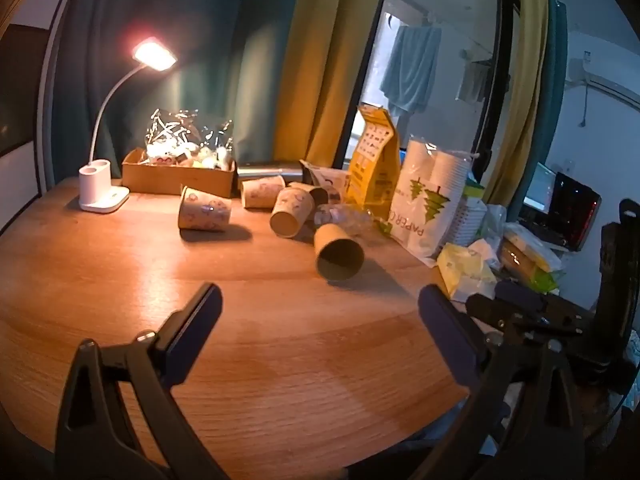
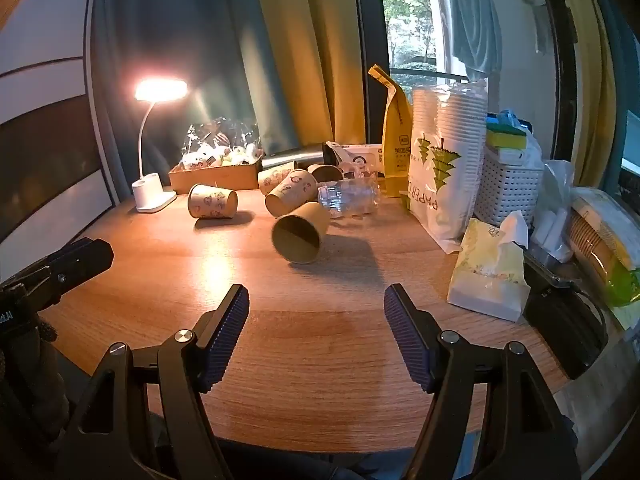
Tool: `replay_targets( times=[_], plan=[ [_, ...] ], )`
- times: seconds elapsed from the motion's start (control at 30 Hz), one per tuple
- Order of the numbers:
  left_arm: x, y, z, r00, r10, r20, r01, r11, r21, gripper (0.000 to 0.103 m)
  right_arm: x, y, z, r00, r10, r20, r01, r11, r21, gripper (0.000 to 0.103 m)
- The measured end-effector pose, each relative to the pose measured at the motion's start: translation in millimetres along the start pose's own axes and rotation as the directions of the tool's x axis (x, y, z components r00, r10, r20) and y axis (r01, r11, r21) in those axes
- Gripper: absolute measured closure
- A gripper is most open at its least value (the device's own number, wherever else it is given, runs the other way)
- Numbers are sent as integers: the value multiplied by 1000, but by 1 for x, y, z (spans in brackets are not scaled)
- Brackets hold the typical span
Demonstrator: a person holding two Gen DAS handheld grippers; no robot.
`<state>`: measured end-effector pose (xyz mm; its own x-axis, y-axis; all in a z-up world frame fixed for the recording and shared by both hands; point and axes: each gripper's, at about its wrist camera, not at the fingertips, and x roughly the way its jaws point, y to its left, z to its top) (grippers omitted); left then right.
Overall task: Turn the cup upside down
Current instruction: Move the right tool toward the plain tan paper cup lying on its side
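Holding both tools low over the near part of the table, I have nothing between the fingers yet; my right gripper stands wide apart, its ribbed blue pads facing each other with only bare wood between, and my left gripper is spread wide too and carries nothing.

Straight in front of the right gripper, but apart from it, the nearest paper cup lies on its side with its mouth turned toward me; it casts a shadow to the right. Behind it more cups lie tipped over in a small pile, and one printed cup lies alone to the left, near the white lamp. To the right stand a bag of paper cups and a tissue pack.

As I judge it, the task is at its start: no cup stands mouth down, and none is gripped; approaching, closing on the wall of the cup, turning it and setting it on its rim are all left.

Some things I cannot read well; the cups at the back overlap each other, so I cannot count them, and a clear crumpled plastic beside them is hard to identify. The right gripper shows at the edge of the left view only as a dark shape.
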<state>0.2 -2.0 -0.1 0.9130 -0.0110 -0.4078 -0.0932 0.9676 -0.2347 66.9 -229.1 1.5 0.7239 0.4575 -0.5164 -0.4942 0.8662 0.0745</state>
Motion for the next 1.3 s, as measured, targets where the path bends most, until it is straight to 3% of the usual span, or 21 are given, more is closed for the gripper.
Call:
replay_targets(
  times=[1.3],
  plan=[
    [2,9,1,999,45,15,-45,999,-5,3,0,1,0,1000,7,-13,-7,1000,2,30]
  ],
)
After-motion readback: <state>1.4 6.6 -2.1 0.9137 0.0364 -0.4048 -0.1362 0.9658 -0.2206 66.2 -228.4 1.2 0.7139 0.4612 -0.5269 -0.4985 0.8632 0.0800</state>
